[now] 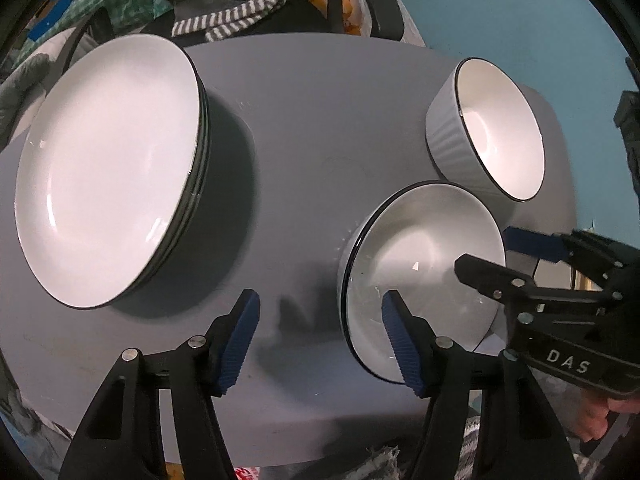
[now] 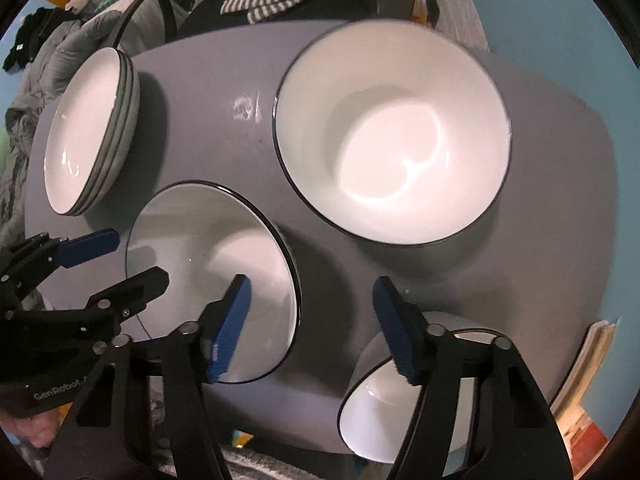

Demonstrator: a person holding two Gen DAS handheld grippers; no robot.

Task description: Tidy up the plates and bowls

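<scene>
Left wrist view shows the plates (image 1: 108,168) already stacked at the desk's (image 1: 312,128) left edge, while three bowls (image 2: 392,140) sit apart unstacked, with left gripper (image 1: 320,344) and right gripper (image 2: 310,328) spread, empty, over the middle bowl (image 2: 212,280).

Grey bench (image 1: 320,128), rounded corners, matte top with a pale scuff (image 2: 244,108). Light blue floor (image 1: 520,12) surrounds the bench's right side. Beyond the bench's far edge: dark chair (image 1: 360,8) draped with striped cloth (image 1: 232,20). Left of bench: cluttered fabrics (image 2: 48,60). Stacked papers (image 2: 588,380) off the near-right corner.
</scene>
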